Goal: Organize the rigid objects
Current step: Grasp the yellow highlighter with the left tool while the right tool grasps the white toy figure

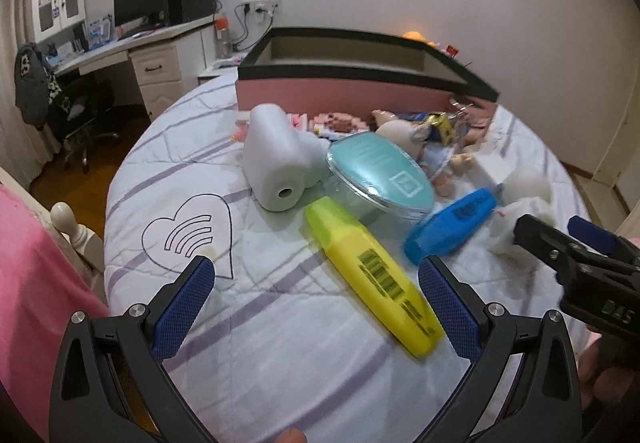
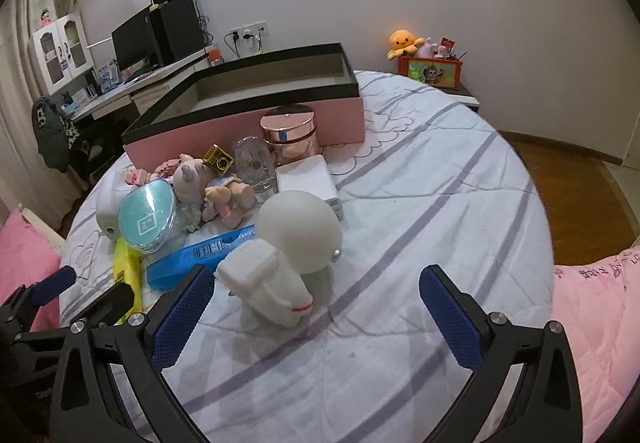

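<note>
On the striped bedspread (image 1: 280, 323), the left gripper (image 1: 316, 307) hovers with its blue-padded fingers spread wide and nothing between them; the yellow highlighter (image 1: 376, 275) lies flat just ahead, its near end close to the right-hand pad. To the left of that marker stands a white roll-shaped object (image 1: 280, 159), and just behind the marker's far end rests a clear container with a teal lid (image 1: 380, 175), tilted. Right of it lies the blue highlighter (image 1: 452, 227), slightly blurred. Behind this cluster sits the pink box with a black rim (image 1: 360, 83), open at the top. In the right wrist view, a plush doll (image 2: 212, 187), a clear handheld fan (image 2: 256, 167) and a rose-gold jar (image 2: 288, 135) crowd in front of the box. The right gripper (image 2: 316, 311) also has its fingers wide apart, holding nothing, with a white astronaut figure (image 2: 288, 263) standing just beyond its left pad.
</note>
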A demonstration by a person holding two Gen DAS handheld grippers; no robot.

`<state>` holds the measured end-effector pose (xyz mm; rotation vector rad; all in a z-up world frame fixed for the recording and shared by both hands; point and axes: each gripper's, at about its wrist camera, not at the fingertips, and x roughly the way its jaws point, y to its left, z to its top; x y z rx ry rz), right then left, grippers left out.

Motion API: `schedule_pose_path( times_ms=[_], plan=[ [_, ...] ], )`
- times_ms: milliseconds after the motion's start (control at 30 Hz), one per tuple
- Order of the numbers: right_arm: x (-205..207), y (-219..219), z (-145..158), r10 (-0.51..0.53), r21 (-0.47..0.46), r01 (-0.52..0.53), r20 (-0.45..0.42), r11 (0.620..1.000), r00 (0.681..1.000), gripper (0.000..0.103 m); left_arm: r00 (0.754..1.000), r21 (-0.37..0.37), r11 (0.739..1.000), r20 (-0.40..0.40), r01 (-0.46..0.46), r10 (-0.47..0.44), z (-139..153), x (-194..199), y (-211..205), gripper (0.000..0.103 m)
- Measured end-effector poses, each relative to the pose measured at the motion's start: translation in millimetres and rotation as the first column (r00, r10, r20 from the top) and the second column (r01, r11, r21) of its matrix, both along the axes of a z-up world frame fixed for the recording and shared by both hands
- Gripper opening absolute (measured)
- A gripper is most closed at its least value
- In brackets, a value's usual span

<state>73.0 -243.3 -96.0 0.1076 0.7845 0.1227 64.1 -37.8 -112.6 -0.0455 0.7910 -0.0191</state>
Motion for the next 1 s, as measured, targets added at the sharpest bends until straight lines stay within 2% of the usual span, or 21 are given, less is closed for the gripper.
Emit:
schedule_pose_path(
  times_ms=[133,300,367,400,500,567,633,800,867,1000],
  plan=[
    [7,5,-7,0.006,-0.021,-0.006,-0.022,1.000,1.000,0.098,1.000,-0.033,0.999,-0.021,-0.001,0.000,-11,7,6,0.103],
    [9,8,-14,0.001,-0.047,-0.002,-0.019,0.999,1.000,0.085,1.000,-0.023,1.000,-0.006,0.012,-0.012,-13,8,5,0.099],
    [8,10,-13,0.006,-0.056,-0.007,-0.017,0.998,1.000,0.071,1.000,-0.007,1.000,-0.006,0.024,-0.024,-13,10,3,0.092],
    [7,10,-13,0.008,-0.054,-0.009,-0.015,0.999,1.000,0.071,1.000,-0.006,1.000,-0.007,0.029,-0.029,-12,11,3,0.089],
    [7,7,-12,0.015,-0.037,-0.015,-0.012,0.999,1.000,0.071,0.998,-0.009,0.998,0.000,0.055,-0.055,-9,13,-1,0.063],
    [6,6,-10,0.017,-0.028,-0.017,-0.012,0.999,1.000,0.070,0.996,-0.030,0.996,0.003,0.088,-0.088,-7,10,-1,0.037],
    [5,5,-8,0.020,-0.024,-0.021,-0.011,0.999,1.000,0.071,0.994,-0.037,0.994,0.001,0.105,-0.105,-6,10,-2,0.030],
    [0,3,-3,0.022,-0.020,-0.022,-0.008,1.000,1.000,0.071,0.994,-0.081,0.991,0.004,0.109,-0.109,-2,6,8,0.023],
    [1,2,-1,0.022,-0.023,-0.023,-0.004,0.999,1.000,0.070,0.994,-0.092,0.990,0.010,0.106,-0.106,0,2,14,0.017],
    [-2,5,5,0.030,-0.019,-0.030,-0.004,0.999,1.000,0.070,0.993,-0.118,0.986,0.015,0.119,-0.118,4,-4,22,0.016]
  ],
)
